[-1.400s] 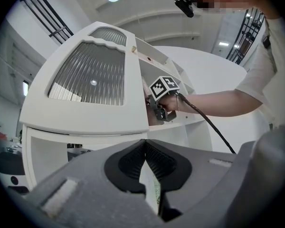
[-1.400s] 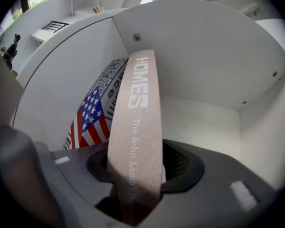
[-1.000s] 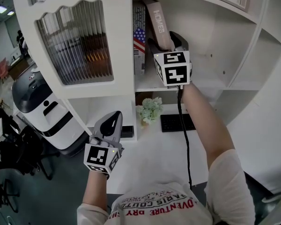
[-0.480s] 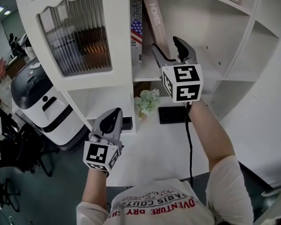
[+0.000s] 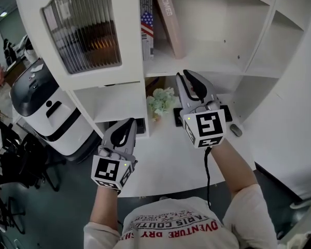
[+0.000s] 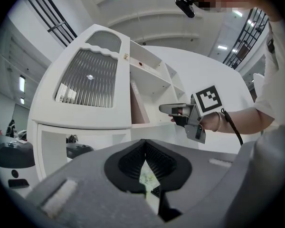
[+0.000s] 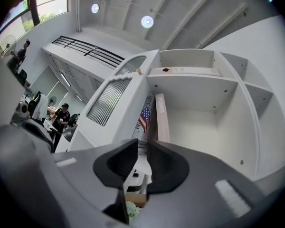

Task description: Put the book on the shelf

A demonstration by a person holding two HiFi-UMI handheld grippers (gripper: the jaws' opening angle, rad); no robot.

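The pinkish book (image 5: 168,19) marked HOMES stands in the shelf compartment (image 5: 217,45) and leans left against a flag-patterned book (image 5: 146,22); it also shows in the right gripper view (image 7: 161,118). My right gripper (image 5: 187,75) hangs below and in front of the shelf, clear of the book. Its jaws are closing with a narrow gap and nothing between them (image 7: 142,148). My left gripper (image 5: 125,124) sits low at the left over the desk edge, jaws together and empty (image 6: 143,144).
A ribbed-glass cabinet door (image 5: 83,30) closes the shelf's left part. On the white desk (image 5: 166,165) below are a small plant (image 5: 160,101), a dark keyboard (image 5: 177,119) and a mouse (image 5: 236,130). A white and black machine (image 5: 41,113) stands on the floor at left.
My right gripper has drawn back and down from the shelf, leaving the book leaning there, and its jaws have narrowed. The left gripper has stayed put.
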